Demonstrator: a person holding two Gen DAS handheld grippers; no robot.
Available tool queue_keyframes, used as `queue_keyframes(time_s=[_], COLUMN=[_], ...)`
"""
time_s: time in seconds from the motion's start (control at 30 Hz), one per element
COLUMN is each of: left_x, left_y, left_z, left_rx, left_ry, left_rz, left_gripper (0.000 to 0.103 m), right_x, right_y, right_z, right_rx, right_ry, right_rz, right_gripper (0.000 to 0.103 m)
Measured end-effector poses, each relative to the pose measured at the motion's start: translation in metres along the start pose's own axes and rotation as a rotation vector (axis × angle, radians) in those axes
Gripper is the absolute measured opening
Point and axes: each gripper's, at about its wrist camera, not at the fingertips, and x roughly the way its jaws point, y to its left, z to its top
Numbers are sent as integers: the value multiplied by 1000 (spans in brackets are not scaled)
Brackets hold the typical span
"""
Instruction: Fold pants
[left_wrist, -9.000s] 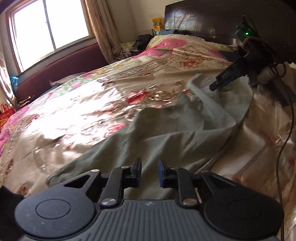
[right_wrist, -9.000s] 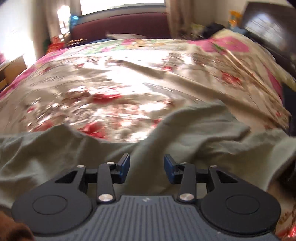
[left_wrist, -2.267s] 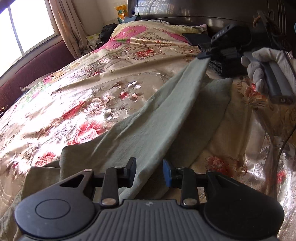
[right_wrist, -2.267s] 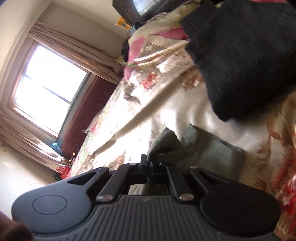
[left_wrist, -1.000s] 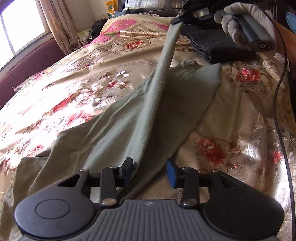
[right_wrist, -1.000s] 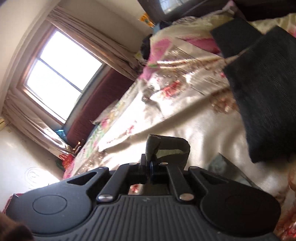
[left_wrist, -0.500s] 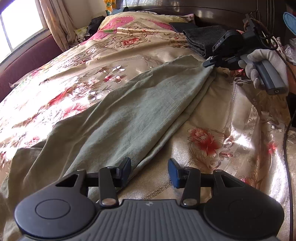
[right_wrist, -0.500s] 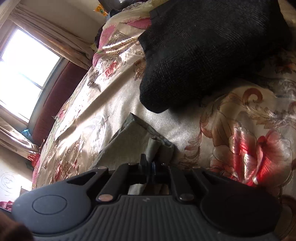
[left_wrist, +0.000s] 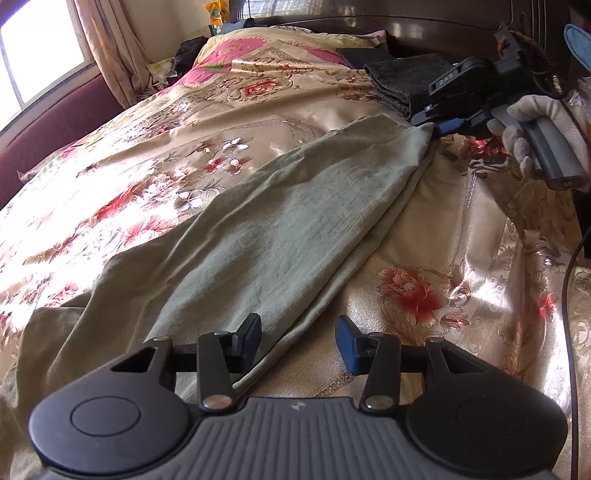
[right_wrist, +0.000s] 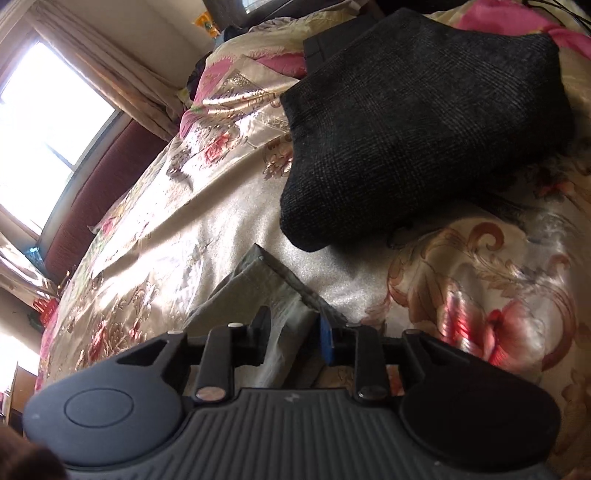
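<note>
both jaws stand apart over the pants, the right gripper opening.

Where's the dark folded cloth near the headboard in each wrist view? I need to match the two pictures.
Left wrist view: the dark folded cloth lies at upper right, just behind the right gripper.
Right wrist view: it fills the upper right, beyond the hem of the green pants.
Shared landmark: that pants hem, lying on the flowered bedspread just short of the cloth.
</note>
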Motion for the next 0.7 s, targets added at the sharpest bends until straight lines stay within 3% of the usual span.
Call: queue_keyframes(time_s=[0.07, 0.13, 0.2, 0.4, 0.57, 0.7], left_x=[1, 1, 0, 1, -7, -2], left_y=[1, 2, 2, 2, 8, 9], left_z=[-2, -3, -3, -3, 1, 9], left_rx=[-5, -10, -14, -21, -48, -54], left_ry=[2, 1, 0, -7, -71, -83], left_rz=[-2, -4, -4, -1, -7, -22], left_gripper=[58, 58, 58, 59, 59, 59], right_x=[-13, -17, -15, 13, 3, 30], right_y=[-4, -2, 3, 16, 8, 13], right_z=[-8, -16, -21, -29, -31, -30], right_rx=[29, 25, 12, -44, 11, 0], right_ry=[0, 9, 24, 56, 26, 36], right_rz=[18, 26, 22, -24, 90, 126], right_gripper=[34, 45, 47, 59, 57, 57])
